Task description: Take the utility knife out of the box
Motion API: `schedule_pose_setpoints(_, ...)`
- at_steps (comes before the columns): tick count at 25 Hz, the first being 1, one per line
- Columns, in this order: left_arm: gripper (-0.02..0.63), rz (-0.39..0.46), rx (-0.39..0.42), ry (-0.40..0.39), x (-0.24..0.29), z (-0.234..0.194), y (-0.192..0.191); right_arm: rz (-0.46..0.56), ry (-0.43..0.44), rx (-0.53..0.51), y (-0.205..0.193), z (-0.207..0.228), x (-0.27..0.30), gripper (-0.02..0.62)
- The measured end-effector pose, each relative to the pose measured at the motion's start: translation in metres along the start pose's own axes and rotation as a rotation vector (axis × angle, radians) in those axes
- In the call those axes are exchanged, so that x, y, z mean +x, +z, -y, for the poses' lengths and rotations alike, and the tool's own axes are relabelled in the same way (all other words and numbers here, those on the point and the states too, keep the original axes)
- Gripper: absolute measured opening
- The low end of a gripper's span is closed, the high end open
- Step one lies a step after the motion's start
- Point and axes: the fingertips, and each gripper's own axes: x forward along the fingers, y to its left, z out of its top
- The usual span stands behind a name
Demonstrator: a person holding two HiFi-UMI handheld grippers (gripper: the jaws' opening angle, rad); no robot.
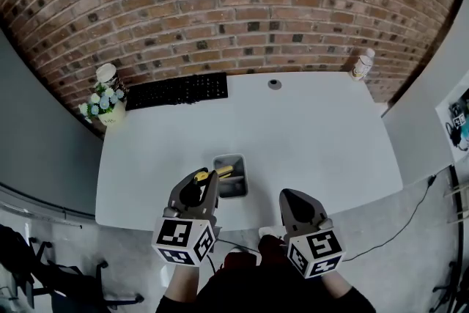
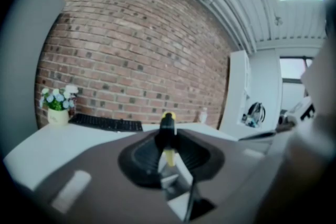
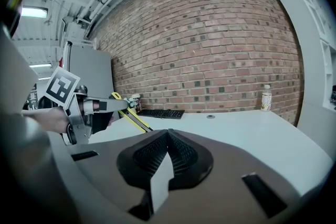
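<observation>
Left gripper (image 1: 210, 178) pinches the utility knife (image 2: 168, 135), yellow end sticking out ahead of its jaws, raised off the table. Box (image 1: 242, 174) sits just ahead and below. Right gripper (image 3: 168, 136) pressed together, empty. Extraction looks nearly done; left to do: carry clear, set down.

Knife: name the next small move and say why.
Probably carry the knife sideways, away from the box, and set it on bare table. The left gripper is shut on it. The right gripper view shows it held in the air above the table, and in the head view its tip lies over the box's corner.
</observation>
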Motion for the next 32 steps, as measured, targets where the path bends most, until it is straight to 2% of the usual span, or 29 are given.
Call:
schedule_pose_setpoints(5,0.075,0.02,0.007,0.008,-0.019,0.006,0.004,0.012,0.013,-0.008,0.002,-0.007,-0.005,0.008)
schedule_pose_setpoints(13,0.075,0.06,0.014,0.069,-0.058,0.002,0.012,0.025,0.08,-0.038,0.007,-0.029,-0.005,0.008)
schedule_pose_setpoints(32,0.075,0.134,-0.053,0.345,-0.15,-0.031,0.007,0.033,0.323,-0.132,0.016,-0.091,0.011,0.008)
